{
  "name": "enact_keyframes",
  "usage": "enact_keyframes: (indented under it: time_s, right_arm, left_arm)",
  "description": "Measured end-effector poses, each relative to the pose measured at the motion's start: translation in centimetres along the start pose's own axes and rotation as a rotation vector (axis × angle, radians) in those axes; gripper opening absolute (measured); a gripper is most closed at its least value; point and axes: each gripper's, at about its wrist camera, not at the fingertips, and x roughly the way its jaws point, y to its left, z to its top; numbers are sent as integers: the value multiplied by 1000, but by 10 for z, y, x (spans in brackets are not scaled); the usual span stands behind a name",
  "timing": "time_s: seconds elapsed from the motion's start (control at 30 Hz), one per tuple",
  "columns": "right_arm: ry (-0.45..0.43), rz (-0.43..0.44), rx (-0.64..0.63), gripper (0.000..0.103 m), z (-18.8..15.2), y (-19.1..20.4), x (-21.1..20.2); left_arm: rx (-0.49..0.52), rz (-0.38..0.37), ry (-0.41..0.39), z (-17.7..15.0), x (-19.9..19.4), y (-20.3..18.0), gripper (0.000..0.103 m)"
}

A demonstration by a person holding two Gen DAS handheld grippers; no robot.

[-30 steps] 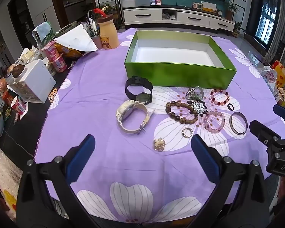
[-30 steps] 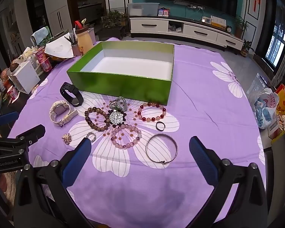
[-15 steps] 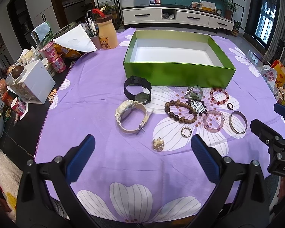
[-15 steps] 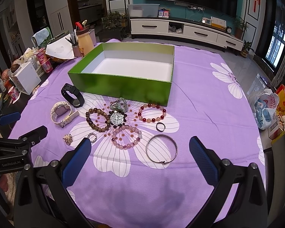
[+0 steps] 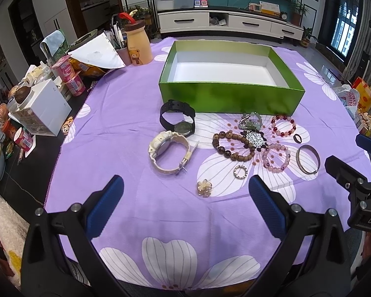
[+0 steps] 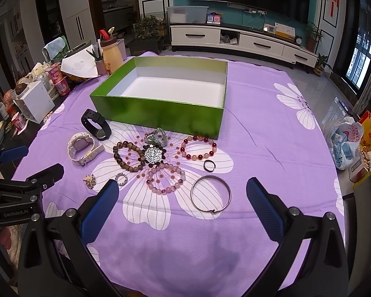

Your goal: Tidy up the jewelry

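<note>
I read "GenRobot.AI" on the left gripper's (image 6: 32,163) body in my right view, and "DAS" on the right gripper's (image 5: 353,158) body in my left view; the rest of that word runs off the frame. The pink cups (image 5: 73,80) by the table's left edge carry print too small for me to read.

The purple flowered cloth (image 5: 121,123) covers the table. The green box (image 5: 231,99), white inside and holding nothing, sits toward the far edge. The jewelry lies on the cloth in front of it. From my left: a black watch (image 5: 177,121) just beside the box's near left corner, a cream watch (image 5: 169,153) touching it on the near side, then brown beads (image 5: 228,146), red beads (image 5: 284,126) and pink beads (image 5: 275,157) clustered around a black-and-white disc (image 5: 254,138), with a green bead tangle (image 5: 251,121) just in front of the box wall. A silver bangle (image 6: 211,196) lies nearest my right gripper, a small black ring (image 6: 209,165) between it and the red beads. A sparkly ring (image 5: 240,172) and a gold brooch (image 5: 204,186) lie closest to the near edge.

Both grippers hover over the near edge, blue pads spread wide, gripping nothing.
</note>
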Motion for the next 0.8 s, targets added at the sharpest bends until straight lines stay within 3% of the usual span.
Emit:
enact_keyframes:
  time_s: [0.8]
  right_arm:
    - [-2, 2, 1, 102, -1, -1, 0]
  left_arm:
    - [4, -1, 0, 1, -1, 0, 101]
